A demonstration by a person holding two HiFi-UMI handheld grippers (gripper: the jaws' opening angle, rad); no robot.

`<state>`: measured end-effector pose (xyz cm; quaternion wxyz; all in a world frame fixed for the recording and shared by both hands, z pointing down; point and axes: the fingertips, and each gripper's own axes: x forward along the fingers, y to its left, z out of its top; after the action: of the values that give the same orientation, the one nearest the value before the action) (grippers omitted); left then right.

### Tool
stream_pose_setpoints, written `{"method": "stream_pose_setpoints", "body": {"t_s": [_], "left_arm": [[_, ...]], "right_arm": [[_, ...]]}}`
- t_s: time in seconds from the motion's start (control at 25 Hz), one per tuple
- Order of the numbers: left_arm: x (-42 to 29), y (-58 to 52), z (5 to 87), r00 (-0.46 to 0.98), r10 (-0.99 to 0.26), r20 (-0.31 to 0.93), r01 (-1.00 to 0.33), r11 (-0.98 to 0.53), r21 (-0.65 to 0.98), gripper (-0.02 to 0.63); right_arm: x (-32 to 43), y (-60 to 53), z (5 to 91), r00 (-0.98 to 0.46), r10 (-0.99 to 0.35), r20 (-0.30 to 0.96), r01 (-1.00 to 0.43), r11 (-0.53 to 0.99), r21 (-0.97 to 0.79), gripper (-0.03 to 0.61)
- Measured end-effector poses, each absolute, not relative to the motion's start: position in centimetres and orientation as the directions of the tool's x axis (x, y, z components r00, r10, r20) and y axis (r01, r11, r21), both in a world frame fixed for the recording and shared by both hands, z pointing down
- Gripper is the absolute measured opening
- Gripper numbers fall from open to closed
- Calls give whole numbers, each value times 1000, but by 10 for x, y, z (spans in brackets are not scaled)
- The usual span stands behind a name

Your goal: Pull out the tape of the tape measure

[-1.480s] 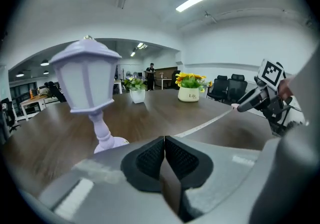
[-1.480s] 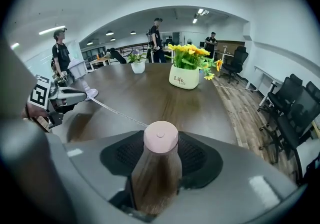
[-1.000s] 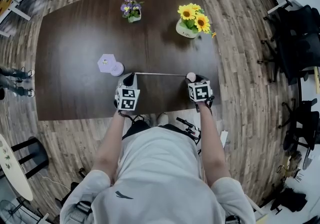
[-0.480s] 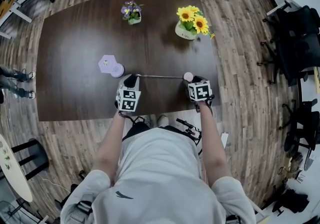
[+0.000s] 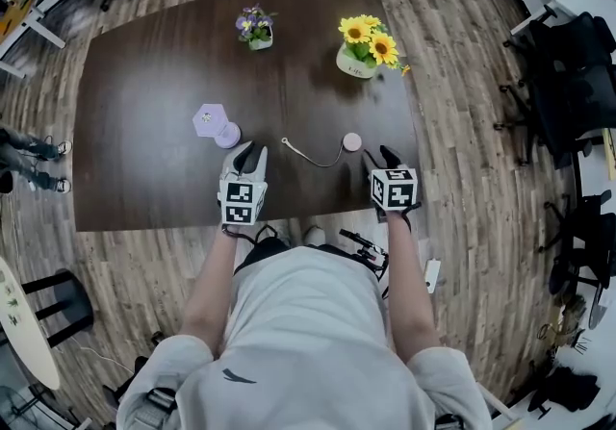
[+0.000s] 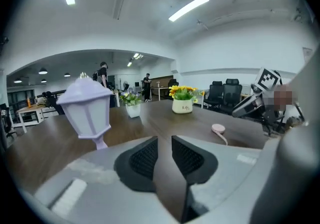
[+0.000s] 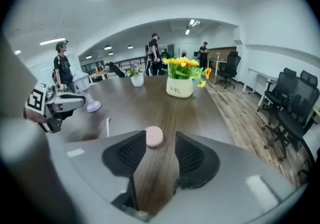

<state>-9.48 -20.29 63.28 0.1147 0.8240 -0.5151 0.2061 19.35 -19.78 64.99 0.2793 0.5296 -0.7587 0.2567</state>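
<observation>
Two grippers in hand, both above the near edge of the table [image 5: 144, 82]. On the left gripper [image 5: 252, 159] my jaws stand apart and have just been opening. Only bare tabletop shows in the gap, with nothing between the pads. On the right gripper [image 5: 388, 159] my jaws also stand apart, having just closed a little, and the pads press on nothing.

The case [image 5: 352, 141] of the tape measure is pink and round and lies flat on the table, ahead of the right jaws and clear of them. In the right gripper view it shows just beyond the tips, nearer the left-hand pad, not between the pads.

The tape [image 5: 313, 162] is drawn out of the case and lies loose on the table in a shallow curve that sags toward me. Its free end lies ahead of the left gripper, slightly to its right, apart from the jaws. The whole measure sits between my two grippers, touched by neither.

Other items: a lavender lantern [image 5: 212, 119] sits left of the tape's free end, near the left gripper. A sunflower pot [image 5: 358, 58] and a smaller flower pot [image 5: 256, 29] stand at the far side, well apart from the measure.
</observation>
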Motion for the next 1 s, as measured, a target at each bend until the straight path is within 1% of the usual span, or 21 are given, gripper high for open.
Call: {"method": "stream_pose_setpoints", "body": {"t_s": [0.04,0.2,0.32,0.44,0.56,0.72,1.0], "left_arm": [[-93,-201,620,396,-812,428,-894,-447,-21,100],[-87,-190,561,432,-854,291,-892,-452,-3,96],[-82,-184,515,443,-877,188,-891,-454,-19,17],[-75,-178,474,464,-880,103,-880,-471,-58,6],[-75,-172,441,458,-887,52,-886,-461,-53,6],[-84,-167,426,463,-886,13,-885,-463,-53,6],[-92,-160,428,450,-893,17,-893,-450,-18,6]], "right_arm": [[192,-197,634,-299,-696,653,-945,313,-100,160],[185,-190,562,-349,-823,448,-937,311,-158,9],[182,-181,515,-376,-870,319,-924,327,-197,2],[179,-173,480,-388,-891,235,-919,354,-174,1],[181,-166,454,-376,-908,182,-923,352,-153,0],[185,-158,444,-368,-915,166,-926,346,-150,-2],[183,-152,451,-357,-909,216,-934,344,-96,-3]]}}
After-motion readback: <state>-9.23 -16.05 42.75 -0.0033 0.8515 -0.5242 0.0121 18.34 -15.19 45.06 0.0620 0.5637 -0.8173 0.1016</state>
